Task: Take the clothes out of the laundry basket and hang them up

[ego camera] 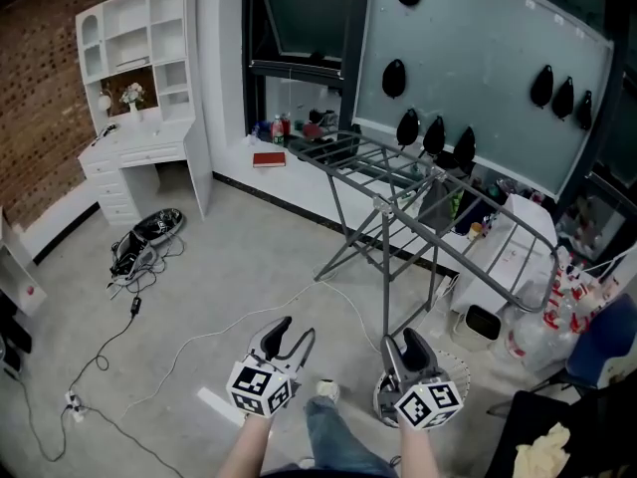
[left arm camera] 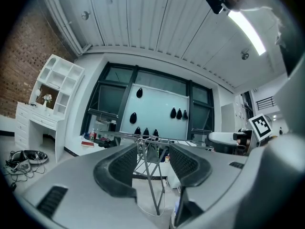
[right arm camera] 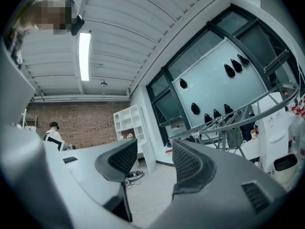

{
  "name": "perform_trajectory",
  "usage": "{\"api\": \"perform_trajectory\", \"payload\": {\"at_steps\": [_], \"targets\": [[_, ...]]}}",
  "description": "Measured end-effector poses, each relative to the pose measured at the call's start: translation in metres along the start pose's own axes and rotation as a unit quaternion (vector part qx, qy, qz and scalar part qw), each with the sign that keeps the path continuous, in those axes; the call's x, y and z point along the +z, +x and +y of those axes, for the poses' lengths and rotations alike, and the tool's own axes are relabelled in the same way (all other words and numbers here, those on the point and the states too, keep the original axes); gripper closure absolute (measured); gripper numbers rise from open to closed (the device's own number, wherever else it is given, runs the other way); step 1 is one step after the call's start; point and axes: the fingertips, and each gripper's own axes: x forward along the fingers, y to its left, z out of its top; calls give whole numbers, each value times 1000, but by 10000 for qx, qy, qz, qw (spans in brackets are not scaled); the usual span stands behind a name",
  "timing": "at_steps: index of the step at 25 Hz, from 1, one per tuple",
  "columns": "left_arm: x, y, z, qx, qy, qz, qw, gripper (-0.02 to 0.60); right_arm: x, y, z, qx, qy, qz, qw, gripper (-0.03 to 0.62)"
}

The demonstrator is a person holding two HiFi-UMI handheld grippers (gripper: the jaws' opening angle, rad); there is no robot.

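Note:
A grey metal drying rack stands unfolded in the middle of the room with nothing on its bars. My left gripper is held low in front of me, open and empty. Beside it, my right gripper is also open and empty, just short of the rack's near leg. The left gripper view looks between its jaws at the rack. In the right gripper view the gripper points up and to the side, with the rack at the right. A pale cloth lies at the bottom right. No basket is clearly visible.
A white desk with shelves stands at the back left. Cables and a black item lie on the floor. A white bin and water bottles sit beyond the rack. A person is by the far brick wall.

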Motion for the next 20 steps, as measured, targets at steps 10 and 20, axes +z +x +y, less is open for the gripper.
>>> {"api": "perform_trajectory", "payload": {"at_steps": [10,20], "targets": [[-14,91,62,20,-72,-7,10000,373,-4,101,-58,14,-230,72,9997,381],[4,256,157,27,-29,138,9999,371,40,276,-146,59,-442,4,9990,381]]}}
